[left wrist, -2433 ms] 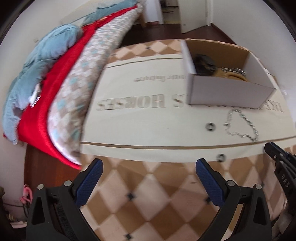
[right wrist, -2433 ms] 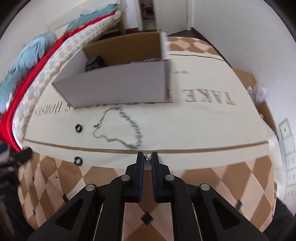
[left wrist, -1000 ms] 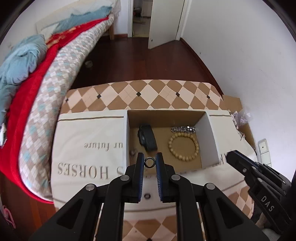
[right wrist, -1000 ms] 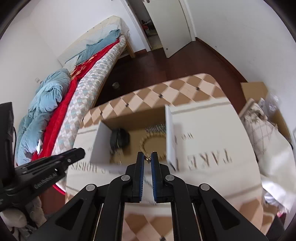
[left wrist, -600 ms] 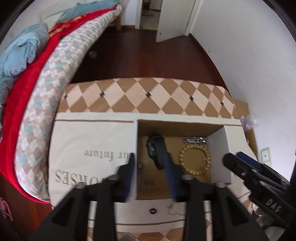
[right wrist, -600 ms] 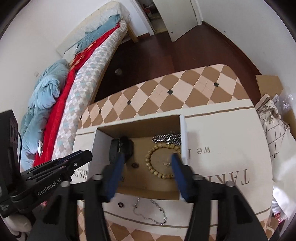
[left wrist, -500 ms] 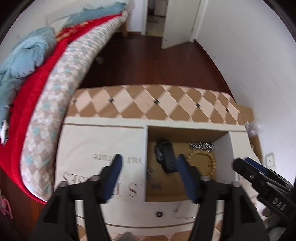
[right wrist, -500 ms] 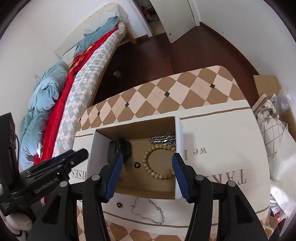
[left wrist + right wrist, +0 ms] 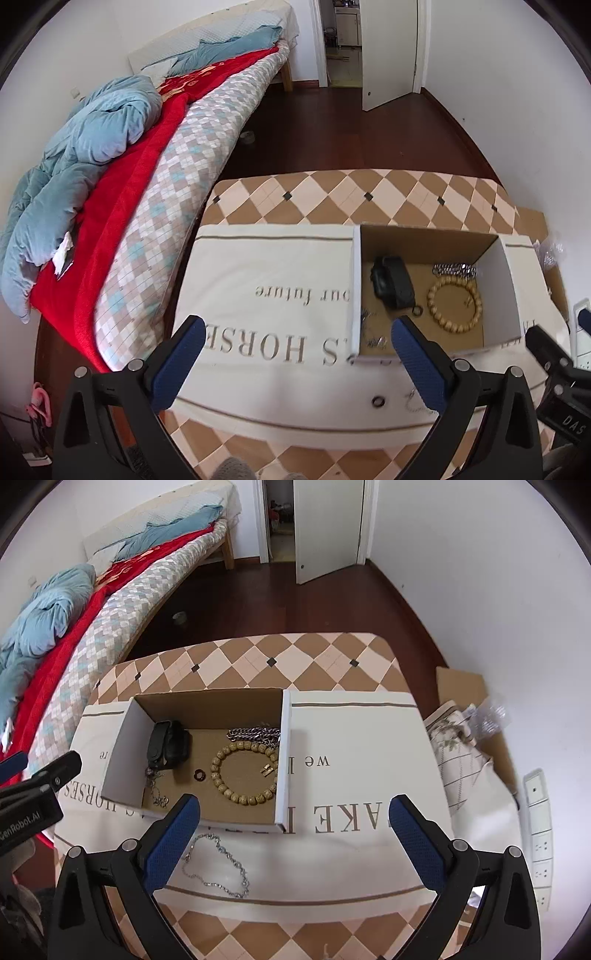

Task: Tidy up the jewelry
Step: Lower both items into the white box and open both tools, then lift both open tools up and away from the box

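Note:
An open cardboard box (image 9: 282,760) (image 9: 354,288) stands on the cloth-covered table. It holds a wooden bead bracelet (image 9: 243,773) (image 9: 454,304), a black watch (image 9: 168,744) (image 9: 393,282), a steel chain (image 9: 255,734), a dark ring (image 9: 200,775) (image 9: 417,311), a gold earring (image 9: 268,770) and a thin chain (image 9: 157,792). A silver chain (image 9: 218,866) and a dark ring (image 9: 378,401) lie on the cloth in front of the box. My left gripper (image 9: 293,350) and right gripper (image 9: 293,827) are open and empty, above the table's near side.
A bed (image 9: 173,177) with red and blue blankets runs along the left. A bag and cardboard (image 9: 465,738) lie on the floor to the right by the wall. The printed cloth (image 9: 266,295) covers the table's middle.
Both grippers opened over the box and let go of their pieces, a ring from the left and an earring from the right, which now lie inside. Both then drew back.

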A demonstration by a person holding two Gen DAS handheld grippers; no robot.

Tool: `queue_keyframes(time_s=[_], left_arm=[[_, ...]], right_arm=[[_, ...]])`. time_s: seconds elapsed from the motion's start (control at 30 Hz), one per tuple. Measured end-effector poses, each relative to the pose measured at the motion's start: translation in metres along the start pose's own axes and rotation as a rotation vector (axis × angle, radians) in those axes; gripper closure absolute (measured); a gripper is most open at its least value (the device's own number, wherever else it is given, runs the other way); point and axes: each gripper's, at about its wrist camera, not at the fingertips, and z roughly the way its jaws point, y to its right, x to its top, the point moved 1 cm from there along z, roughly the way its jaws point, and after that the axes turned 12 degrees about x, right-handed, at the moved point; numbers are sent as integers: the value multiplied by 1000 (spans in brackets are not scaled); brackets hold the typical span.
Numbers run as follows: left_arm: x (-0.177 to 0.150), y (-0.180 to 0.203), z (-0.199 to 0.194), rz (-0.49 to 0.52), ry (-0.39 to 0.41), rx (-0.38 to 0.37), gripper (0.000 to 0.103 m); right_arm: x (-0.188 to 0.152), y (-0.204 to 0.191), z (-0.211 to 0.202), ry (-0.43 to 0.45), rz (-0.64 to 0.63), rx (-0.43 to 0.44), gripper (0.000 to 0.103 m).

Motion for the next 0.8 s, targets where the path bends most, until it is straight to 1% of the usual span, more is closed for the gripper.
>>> queue_keyframes(time_s=[0.13,0.4,0.57,0.73,0.8], left_arm=[[-9,-9,-16,-1,21,9,1],[-20,-23,-68,-2,109,13,1],[-25,-28,-100,0,166,-3,1],[-28,-33,-125,-16,204,-21,1],[-29,-36,-130,-32,207,-29,1]], right_arm=[[-2,-8,-20,25,-15,-6,0],[-11,-22,-67,86,-23,-17,0],[-18,-27,-98,129,-17,-25,0],[-22,-33,-126,175,-26,-34,0],[-23,-36,-136,189,-27,-31,0]])
